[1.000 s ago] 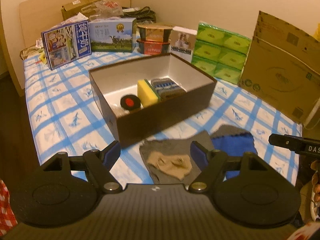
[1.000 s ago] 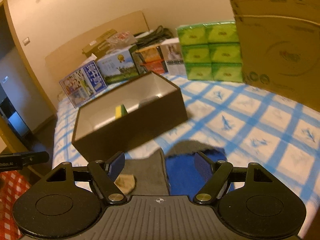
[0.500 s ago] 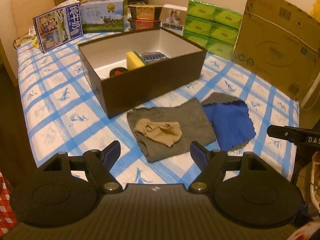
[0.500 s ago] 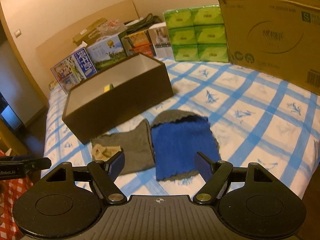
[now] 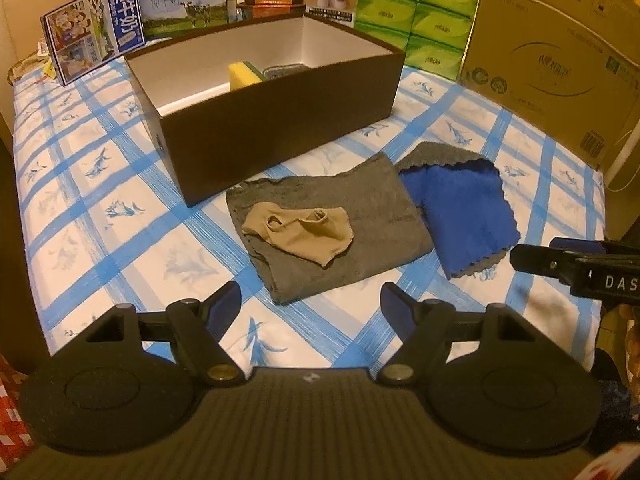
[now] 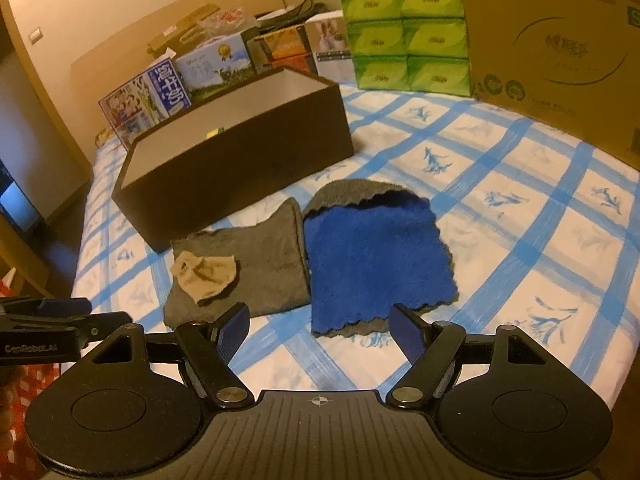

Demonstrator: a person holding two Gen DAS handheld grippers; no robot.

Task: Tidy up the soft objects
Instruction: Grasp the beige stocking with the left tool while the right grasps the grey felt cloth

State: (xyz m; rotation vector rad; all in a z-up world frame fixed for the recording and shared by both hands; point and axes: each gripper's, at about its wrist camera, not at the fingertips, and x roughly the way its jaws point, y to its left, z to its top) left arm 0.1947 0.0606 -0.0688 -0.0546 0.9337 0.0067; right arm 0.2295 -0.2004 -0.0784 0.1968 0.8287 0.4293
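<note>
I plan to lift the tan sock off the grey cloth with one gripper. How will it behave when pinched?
The tan sock looks thin and crumpled, so it will likely hang limp and weigh very little. It lies loose on the grey cloth, so a deep pinch may catch that cloth too. The left gripper is open wide enough.

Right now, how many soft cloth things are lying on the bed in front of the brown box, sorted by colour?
Gray cloth: 1
Blue cloth with a gray backing: 1
Tan sock, lying on the gray cloth: 1
Total: 3
</note>
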